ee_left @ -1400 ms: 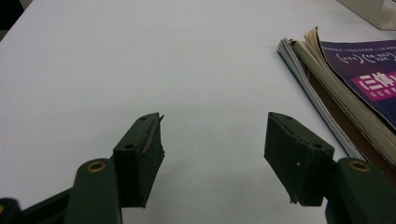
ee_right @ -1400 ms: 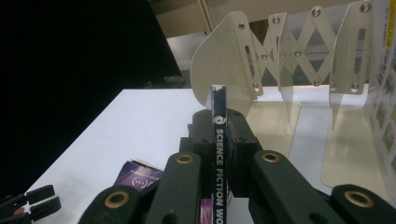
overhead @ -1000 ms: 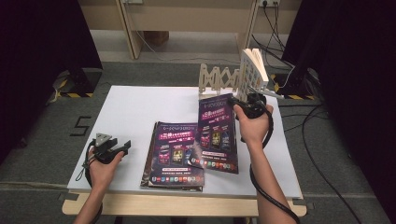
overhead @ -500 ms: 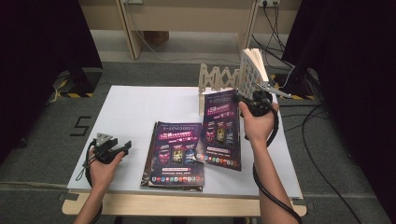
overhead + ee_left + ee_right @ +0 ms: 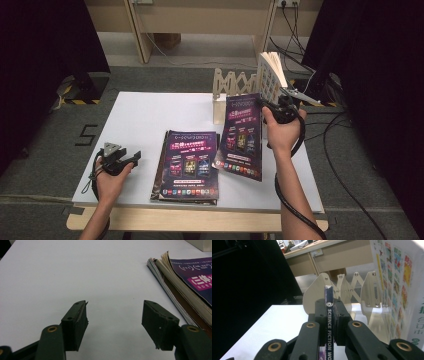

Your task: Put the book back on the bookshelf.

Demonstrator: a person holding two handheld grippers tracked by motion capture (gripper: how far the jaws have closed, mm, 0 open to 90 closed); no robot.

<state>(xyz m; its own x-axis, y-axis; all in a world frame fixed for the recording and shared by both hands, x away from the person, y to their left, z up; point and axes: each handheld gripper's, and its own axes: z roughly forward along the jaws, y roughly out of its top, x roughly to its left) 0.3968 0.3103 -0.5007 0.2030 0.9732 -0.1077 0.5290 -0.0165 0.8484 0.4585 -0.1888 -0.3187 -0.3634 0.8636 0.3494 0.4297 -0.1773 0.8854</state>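
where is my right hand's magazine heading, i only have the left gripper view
Observer: The right gripper has its fingers shut on the spine of a magazine, lifted and tilted, lower edge near the table.
Operator: whats ahead of it
Observer: A wooden folding rack stands just beyond the spine at the table's far edge.
Operator: anything in the rack already
Observer: Yes, a book stands upright at its right end, cover printed with small colourful pictures.
Operator: and my left
Observer: The left gripper rests open beside the stack of magazines.
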